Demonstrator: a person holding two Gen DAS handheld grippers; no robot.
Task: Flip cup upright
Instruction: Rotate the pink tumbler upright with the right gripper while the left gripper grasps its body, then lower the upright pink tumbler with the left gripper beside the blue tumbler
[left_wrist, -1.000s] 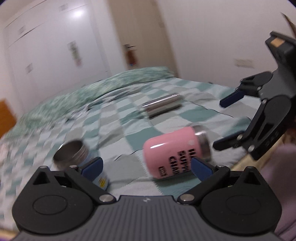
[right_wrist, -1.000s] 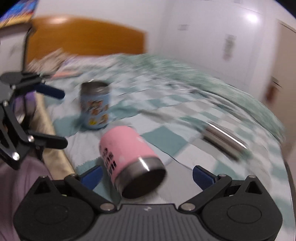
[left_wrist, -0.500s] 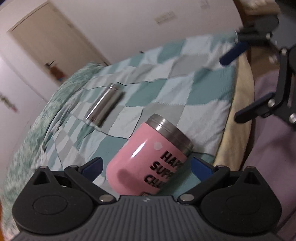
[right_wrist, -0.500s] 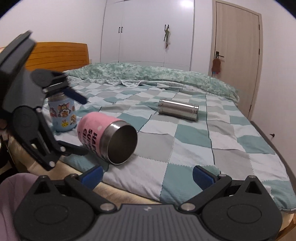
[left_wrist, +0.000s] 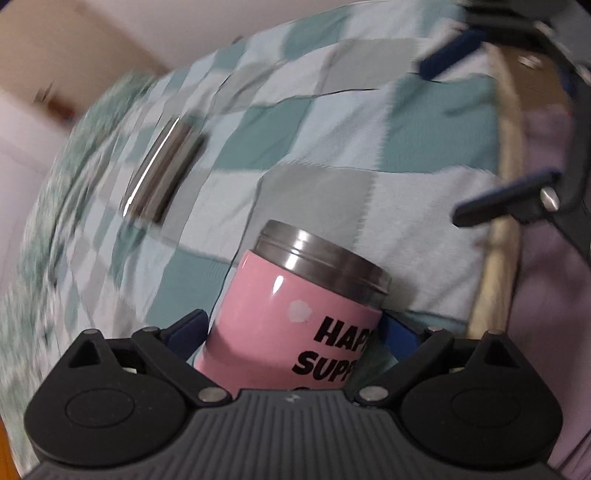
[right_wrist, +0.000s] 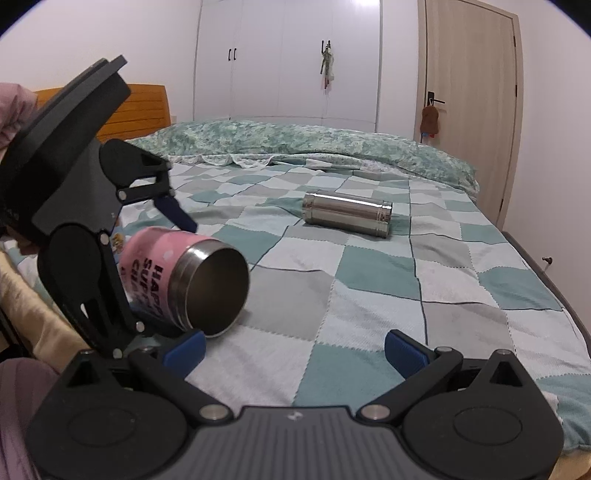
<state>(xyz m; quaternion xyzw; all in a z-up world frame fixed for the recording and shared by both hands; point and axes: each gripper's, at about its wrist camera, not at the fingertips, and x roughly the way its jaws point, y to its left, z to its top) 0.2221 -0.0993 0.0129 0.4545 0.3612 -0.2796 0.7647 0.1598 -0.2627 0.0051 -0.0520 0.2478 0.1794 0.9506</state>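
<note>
The left gripper, jaws spread around but not visibly clamping, straddles a pink steel-rimmed cup lying sideways on the checked teal quilt; the right gripper gapes empty. Beyond lies a steel cylinder.

A bed fills the room's middle, covered by a checked quilt in teal, grey and white squares. At its far edge lies a rumpled green floral blanket. An orange wooden headboard stands at the left edge. Behind, a white wardrobe with dark handles spans the far wall, a reflection of light at its top. To the right is a pale wooden door; something brown hangs from its handle.
</note>
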